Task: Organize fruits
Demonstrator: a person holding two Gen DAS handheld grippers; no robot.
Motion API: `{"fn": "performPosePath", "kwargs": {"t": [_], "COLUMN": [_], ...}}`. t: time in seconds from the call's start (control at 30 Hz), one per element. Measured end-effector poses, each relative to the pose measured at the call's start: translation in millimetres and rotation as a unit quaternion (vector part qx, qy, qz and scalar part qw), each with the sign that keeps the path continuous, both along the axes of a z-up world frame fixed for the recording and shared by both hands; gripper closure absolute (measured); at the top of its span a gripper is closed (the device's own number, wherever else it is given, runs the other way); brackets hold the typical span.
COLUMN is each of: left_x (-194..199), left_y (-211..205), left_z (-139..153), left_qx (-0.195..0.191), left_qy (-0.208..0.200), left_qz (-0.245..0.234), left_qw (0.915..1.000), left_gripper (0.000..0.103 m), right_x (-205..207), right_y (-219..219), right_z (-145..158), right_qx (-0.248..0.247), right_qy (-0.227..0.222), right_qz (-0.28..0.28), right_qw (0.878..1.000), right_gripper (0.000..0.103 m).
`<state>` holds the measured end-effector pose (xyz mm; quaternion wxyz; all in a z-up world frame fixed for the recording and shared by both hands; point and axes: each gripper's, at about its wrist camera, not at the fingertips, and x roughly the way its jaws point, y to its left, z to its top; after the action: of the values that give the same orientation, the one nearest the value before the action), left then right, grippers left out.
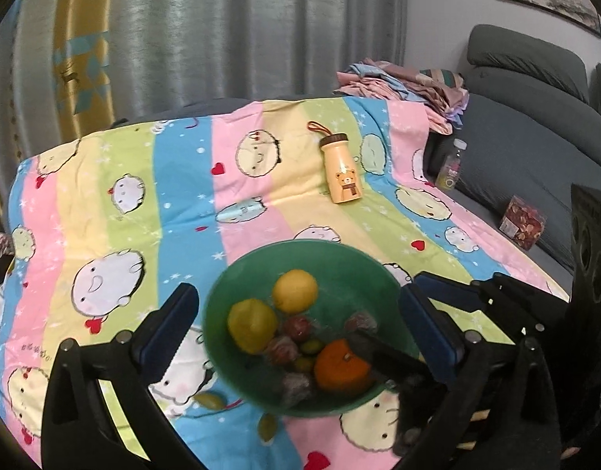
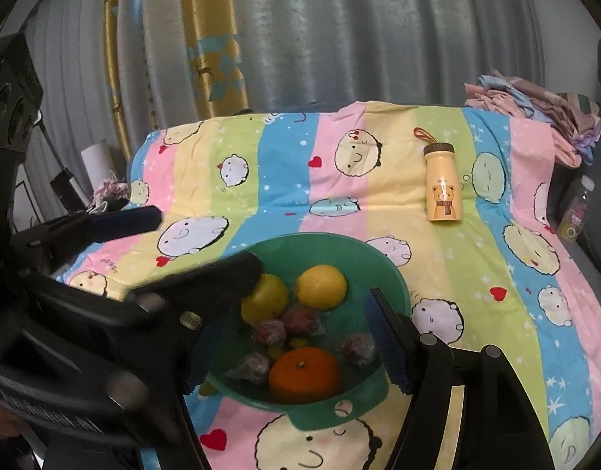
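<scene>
A green bowl (image 1: 339,258) sits on the striped cartoon cloth and shows in both views (image 2: 394,274). It holds two yellow lemons (image 1: 294,290), an orange (image 1: 341,366), several small wrapped reddish fruits (image 1: 296,327) and small green fruits. Two green fruits lie on the cloth outside the bowl, one (image 1: 210,399) at its near-left rim and one (image 1: 268,427) in front of it. My left gripper (image 1: 300,325) is open, its jaws either side of the bowl. My right gripper (image 2: 300,337) is open over the bowl above the orange (image 2: 304,374), holding nothing.
A yellow bear-print bottle (image 1: 339,170) lies on the cloth beyond the bowl. A grey sofa (image 1: 527,149) on the right holds a clear bottle (image 1: 451,164), a red snack pack (image 1: 521,221) and a pile of folded cloth (image 1: 406,82). Curtains hang behind.
</scene>
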<state>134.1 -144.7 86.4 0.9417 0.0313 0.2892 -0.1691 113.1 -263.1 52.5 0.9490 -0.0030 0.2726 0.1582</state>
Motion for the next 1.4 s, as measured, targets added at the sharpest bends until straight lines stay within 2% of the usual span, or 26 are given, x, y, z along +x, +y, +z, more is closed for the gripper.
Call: {"fn": "performPosePath", "kwargs": {"t": [0.17,0.3,0.4,0.5,0.63,0.7,0.73,0.8,0.9,1.0,1.2,1.33,1.4], "left_x": [-21,-40,-57,-68,-74,-69,-69,-70,-71,-69,-67,-66,-66], "left_y": [33,82,124,153,175,183,187,192,194,197,199,198,200], "left_z": [-5,-18,-25,-42,-79,-90,-93,-93,-93,-97,-100,-100,-101], "left_qx": [-0.013,-0.06,-0.102,-0.126,-0.151,-0.165,-0.176,-0.18,-0.172,-0.171,-0.183,-0.175,-0.183], "left_qy": [0.004,0.016,0.015,0.029,0.065,0.095,0.098,0.097,0.095,0.102,0.108,0.109,0.112], "left_qz": [0.02,0.061,0.093,0.126,0.152,0.164,0.169,0.174,0.175,0.172,0.162,0.158,0.156], "left_qw": [0.9997,0.9962,0.9904,0.9837,0.9746,0.9679,0.9648,0.9632,0.9649,0.9648,0.9636,0.9657,0.9641], "left_gripper": [0.001,0.0,0.0,0.0,0.0,0.001,0.001,0.001,0.001,0.001,0.001,0.001,0.001], "right_x": [-12,-27,-44,-54,-52,-46,-40,-30,-19,-12,8,15,17], "right_y": [3,16,26,33,48,58,65,74,87,95,99,106,108], "right_z": [0,2,2,-5,-35,-54,-68,-85,-104,-108,-113,-120,-119], "right_qx": [0.013,0.0,0.004,0.013,0.02,0.008,-0.001,-0.017,-0.035,-0.048,-0.037,-0.045,-0.052], "right_qy": [0.004,-0.004,-0.013,0.003,0.059,0.091,0.109,0.133,0.146,0.14,0.148,0.154,0.153], "right_qz": [0.016,0.042,0.074,0.11,0.151,0.149,0.142,0.129,0.118,0.104,0.059,0.039,0.034], "right_qw": [1.0,0.999,0.997,0.994,0.987,0.985,0.984,0.983,0.982,0.984,0.986,0.986,0.986], "right_gripper": [0.032,0.032,0.032,0.032,0.032,0.032,0.037,0.048,0.056,0.056,0.056,0.064,0.067]}}
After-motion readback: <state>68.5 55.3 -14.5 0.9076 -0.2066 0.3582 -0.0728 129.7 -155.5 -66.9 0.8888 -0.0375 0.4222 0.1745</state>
